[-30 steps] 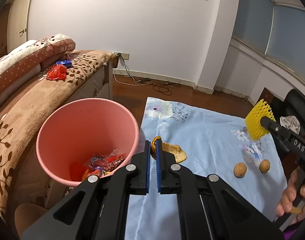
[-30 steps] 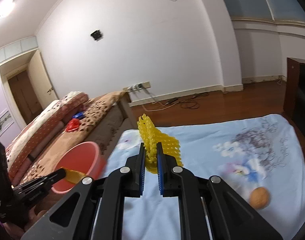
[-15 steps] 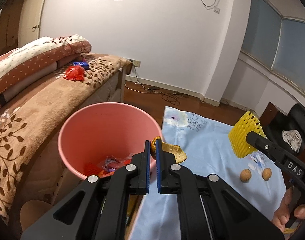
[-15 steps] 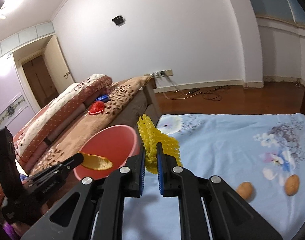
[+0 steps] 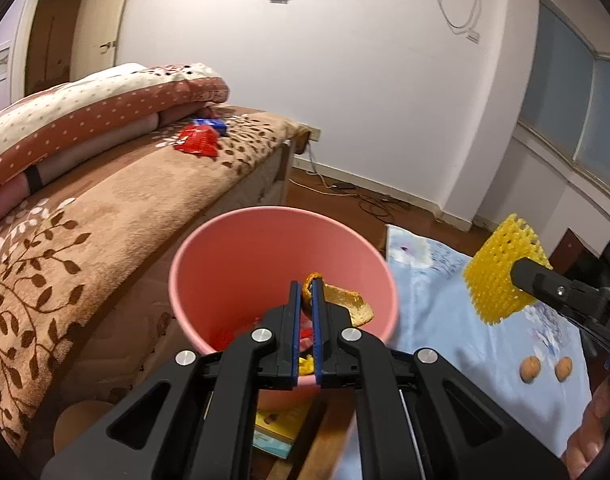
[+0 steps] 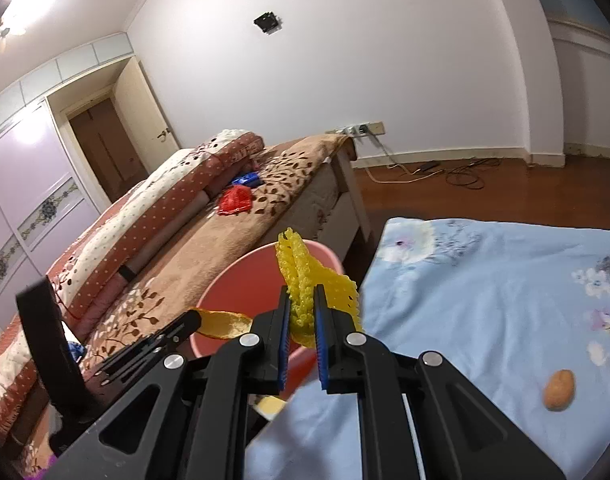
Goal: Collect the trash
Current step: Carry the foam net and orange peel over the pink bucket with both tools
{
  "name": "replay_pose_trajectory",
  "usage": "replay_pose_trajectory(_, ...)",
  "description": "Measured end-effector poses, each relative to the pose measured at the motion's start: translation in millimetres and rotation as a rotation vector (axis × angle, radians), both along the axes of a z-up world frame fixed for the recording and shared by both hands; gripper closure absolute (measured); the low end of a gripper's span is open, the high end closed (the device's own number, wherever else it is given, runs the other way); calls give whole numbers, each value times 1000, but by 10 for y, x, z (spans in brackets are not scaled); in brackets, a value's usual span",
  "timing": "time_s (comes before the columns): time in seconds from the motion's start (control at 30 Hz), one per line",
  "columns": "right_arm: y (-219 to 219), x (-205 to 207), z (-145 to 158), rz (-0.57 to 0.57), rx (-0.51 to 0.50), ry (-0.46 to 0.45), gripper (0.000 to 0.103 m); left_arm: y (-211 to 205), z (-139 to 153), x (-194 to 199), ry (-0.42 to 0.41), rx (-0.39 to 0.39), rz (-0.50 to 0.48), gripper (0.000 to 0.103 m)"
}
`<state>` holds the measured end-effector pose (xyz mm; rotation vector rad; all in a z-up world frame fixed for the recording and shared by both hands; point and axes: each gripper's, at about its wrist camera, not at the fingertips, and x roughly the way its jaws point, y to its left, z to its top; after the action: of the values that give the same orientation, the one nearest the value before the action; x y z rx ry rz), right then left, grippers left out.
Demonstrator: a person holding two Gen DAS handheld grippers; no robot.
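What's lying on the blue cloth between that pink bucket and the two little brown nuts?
Nothing: in the left wrist view the blue cloth is bare between the pink bucket and the nuts. Only the yellow foam net, held in the air, hangs over it.

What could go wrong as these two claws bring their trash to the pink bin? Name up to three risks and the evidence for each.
1. The orange peel hangs off to one side of the left claw, near the pink bin rim; released there, it might land outside.
2. The right claw carries the yellow foam net toward the same opening, so the claws could collide.
3. The light net may bounce off the rim.
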<state>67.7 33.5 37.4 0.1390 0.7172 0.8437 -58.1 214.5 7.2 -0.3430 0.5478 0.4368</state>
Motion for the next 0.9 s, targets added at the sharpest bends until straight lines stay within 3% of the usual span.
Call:
replay_pose_trajectory(0.4,439,25,-44,94,38,52,93,343,-211,-27,30,-49,68,99)
replay_pose_trajectory(0.9,731,143,-318,138,37,135,92,462,-408,37,72,-76,86,99)
